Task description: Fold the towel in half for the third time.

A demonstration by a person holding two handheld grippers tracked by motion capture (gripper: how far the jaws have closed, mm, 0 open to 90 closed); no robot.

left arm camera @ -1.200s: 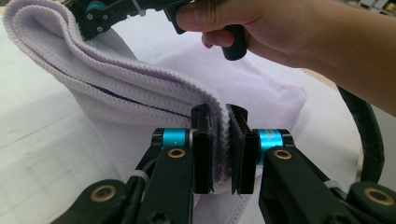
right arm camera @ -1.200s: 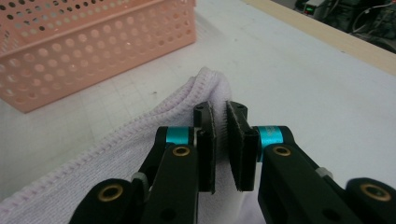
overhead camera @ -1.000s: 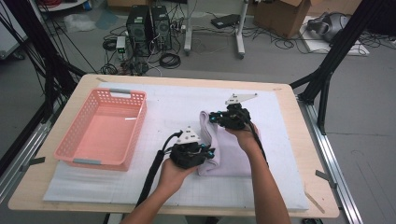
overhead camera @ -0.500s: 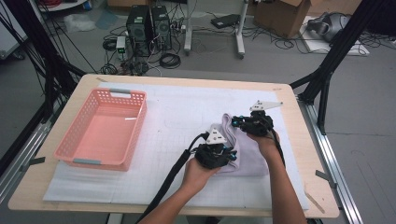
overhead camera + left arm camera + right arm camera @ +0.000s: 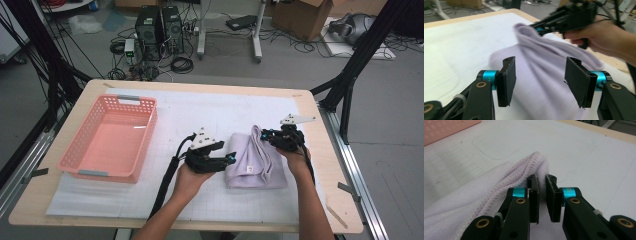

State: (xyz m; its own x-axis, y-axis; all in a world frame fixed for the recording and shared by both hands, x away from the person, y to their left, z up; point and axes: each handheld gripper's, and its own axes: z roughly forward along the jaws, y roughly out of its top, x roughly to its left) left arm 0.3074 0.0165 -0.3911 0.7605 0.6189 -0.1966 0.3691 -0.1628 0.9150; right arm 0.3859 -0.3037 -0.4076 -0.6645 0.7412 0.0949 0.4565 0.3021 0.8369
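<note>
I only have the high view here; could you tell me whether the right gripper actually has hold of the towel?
Observer: Yes. In the right gripper view, the right gripper is shut on a stitched edge of the towel, bunched between its pads.
Operator: Thank you. And is the left gripper holding any cloth?
Observer: No. In the left gripper view, the left gripper has just been opening; its pads stand wide apart, with the towel lying beyond them and not pinched.
Operator: Is the pinched edge raised at all?
Observer: Yes, the left gripper view shows that edge lifted into a peak above the rest of the towel, which lies on the table.
</note>
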